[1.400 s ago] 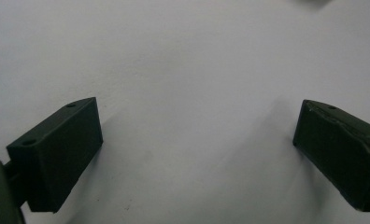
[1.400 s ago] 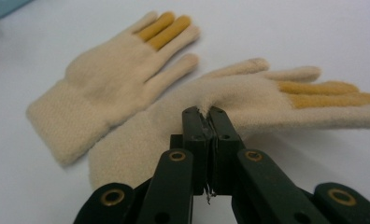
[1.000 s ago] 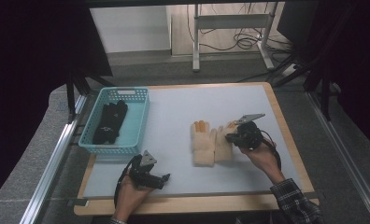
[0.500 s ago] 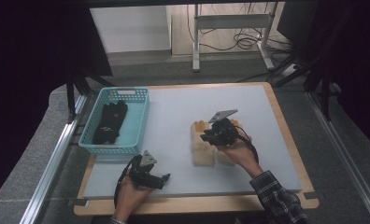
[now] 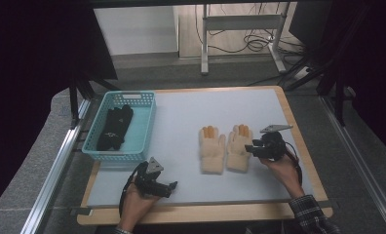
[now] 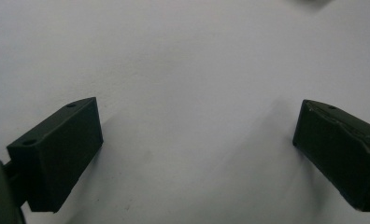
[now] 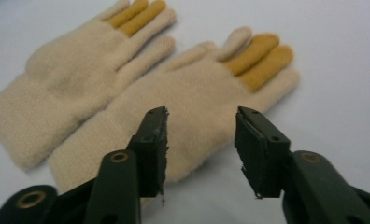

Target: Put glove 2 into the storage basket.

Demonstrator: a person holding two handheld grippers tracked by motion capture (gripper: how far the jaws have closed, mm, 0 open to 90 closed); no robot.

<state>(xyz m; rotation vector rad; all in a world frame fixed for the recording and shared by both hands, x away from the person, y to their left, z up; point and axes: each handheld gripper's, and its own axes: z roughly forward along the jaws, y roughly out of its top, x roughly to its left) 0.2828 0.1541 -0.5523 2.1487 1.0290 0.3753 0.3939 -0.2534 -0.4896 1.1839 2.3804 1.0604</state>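
The 2 cream knit gloves [image 5: 225, 148] lay flat side by side on the pale mat [image 5: 181, 122], right of centre, their orange-tipped fingers pointing away from the person. The right gripper [image 5: 252, 147] hovered at the edge of the right-hand glove [image 7: 197, 107], its jaws having just been opening, half apart with nothing between them. The left gripper [image 5: 171, 186] rested near the mat's front edge, jaws wide and empty. A teal basket [image 5: 144, 129] held dark gloves [image 5: 114, 127].
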